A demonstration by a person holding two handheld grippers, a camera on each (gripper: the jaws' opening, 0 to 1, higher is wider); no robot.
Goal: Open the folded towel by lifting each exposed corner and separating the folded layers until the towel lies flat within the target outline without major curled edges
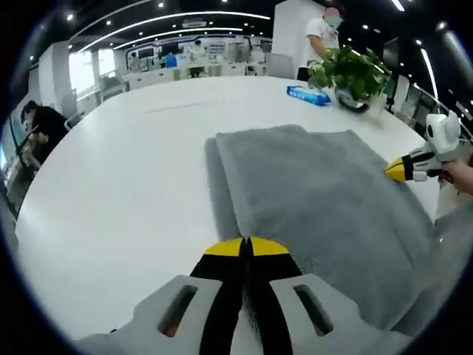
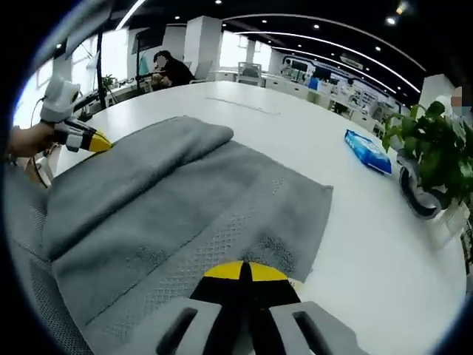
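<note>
A grey towel [image 1: 318,192] lies folded on the white round table [image 1: 133,170], one layer lapped over another. My left gripper [image 1: 247,245] is shut, its yellow tips at the towel's near left edge. My right gripper [image 1: 392,170] comes in from the right and touches the far right edge. In the right gripper view the towel [image 2: 185,200] shows a folded upper layer on the left. My right gripper [image 2: 244,270] is shut over the near edge. My left gripper [image 2: 103,142] meets the fold at the left. Whether either pinches fabric is unclear.
A potted plant [image 1: 351,70] and a blue packet [image 1: 308,95] stand at the table's far side; the right gripper view shows the plant [image 2: 429,148] and packet [image 2: 367,150] on the right. A person [image 1: 325,33] stands behind the plant. Another person [image 2: 170,70] sits at a desk.
</note>
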